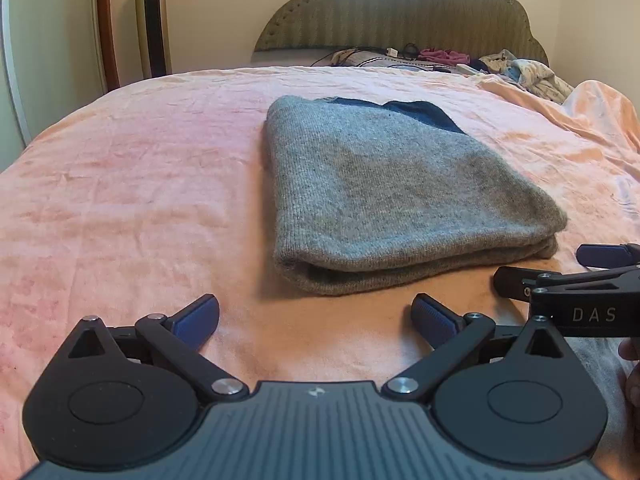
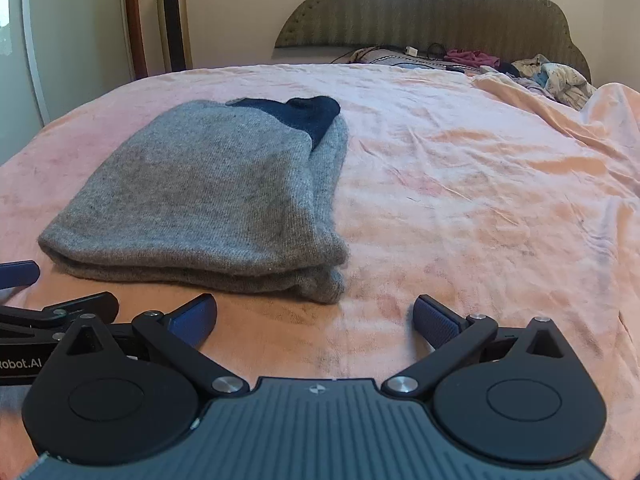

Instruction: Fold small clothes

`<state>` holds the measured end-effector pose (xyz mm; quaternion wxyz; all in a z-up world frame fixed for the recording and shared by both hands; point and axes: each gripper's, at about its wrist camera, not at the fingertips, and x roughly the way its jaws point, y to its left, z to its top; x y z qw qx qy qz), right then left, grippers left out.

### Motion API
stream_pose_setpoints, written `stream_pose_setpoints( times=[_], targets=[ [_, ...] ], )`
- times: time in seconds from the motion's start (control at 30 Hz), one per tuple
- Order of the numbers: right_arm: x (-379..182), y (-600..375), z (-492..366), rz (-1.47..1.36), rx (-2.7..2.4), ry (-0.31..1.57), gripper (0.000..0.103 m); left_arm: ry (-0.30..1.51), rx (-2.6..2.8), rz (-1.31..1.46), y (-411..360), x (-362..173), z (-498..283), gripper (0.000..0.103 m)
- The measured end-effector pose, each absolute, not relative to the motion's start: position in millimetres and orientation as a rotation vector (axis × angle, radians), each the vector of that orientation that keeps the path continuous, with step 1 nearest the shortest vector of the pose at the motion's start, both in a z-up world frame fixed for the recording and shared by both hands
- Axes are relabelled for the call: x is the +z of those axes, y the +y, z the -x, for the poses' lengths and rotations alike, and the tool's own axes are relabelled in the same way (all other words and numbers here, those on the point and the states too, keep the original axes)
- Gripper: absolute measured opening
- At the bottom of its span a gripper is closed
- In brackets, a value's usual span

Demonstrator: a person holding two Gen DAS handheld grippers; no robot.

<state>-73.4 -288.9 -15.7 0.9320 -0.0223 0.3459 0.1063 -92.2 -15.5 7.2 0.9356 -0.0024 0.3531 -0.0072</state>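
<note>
A grey knitted garment (image 1: 384, 192) with a dark blue part at its far end lies folded in a thick flat stack on the pink bedspread (image 1: 140, 200). It also shows in the right wrist view (image 2: 208, 196), left of centre. My left gripper (image 1: 316, 316) is open and empty, just short of the garment's near fold. My right gripper (image 2: 316, 316) is open and empty, near the garment's near right corner. The right gripper also shows at the right edge of the left wrist view (image 1: 560, 268), and the left gripper at the left edge of the right wrist view (image 2: 52, 292).
A padded headboard (image 1: 400, 12) stands at the far end of the bed. Loose clothes (image 1: 520, 72) and cables (image 1: 380, 54) lie near it. A tall gold tower fan (image 1: 154, 20) stands by the wall at far left. A rumpled blanket fold (image 2: 560, 112) lies to the right.
</note>
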Motion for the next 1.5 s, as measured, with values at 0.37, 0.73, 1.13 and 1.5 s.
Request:
stream_pose_setpoints(
  times=[0.37,0.73,1.13,1.5],
  targets=[
    [-16.5,-285.6,76.8,0.049,0.206,0.699,0.103,0.716,-0.02,0.018,-14.3,6.3,91.0,0.103],
    [-16.7,-285.6,76.9,0.049,0.205,0.698,0.103,0.725,-0.015,0.012,-16.0,7.6,90.3,0.103],
    [-16.7,-285.5,77.4,0.051,0.207,0.701,0.103,0.755,-0.018,0.006,-16.0,9.3,87.8,0.103],
    [-16.8,-285.7,77.6,0.05,0.206,0.701,0.103,0.749,0.004,0.008,-18.4,8.4,89.6,0.103]
  ],
)
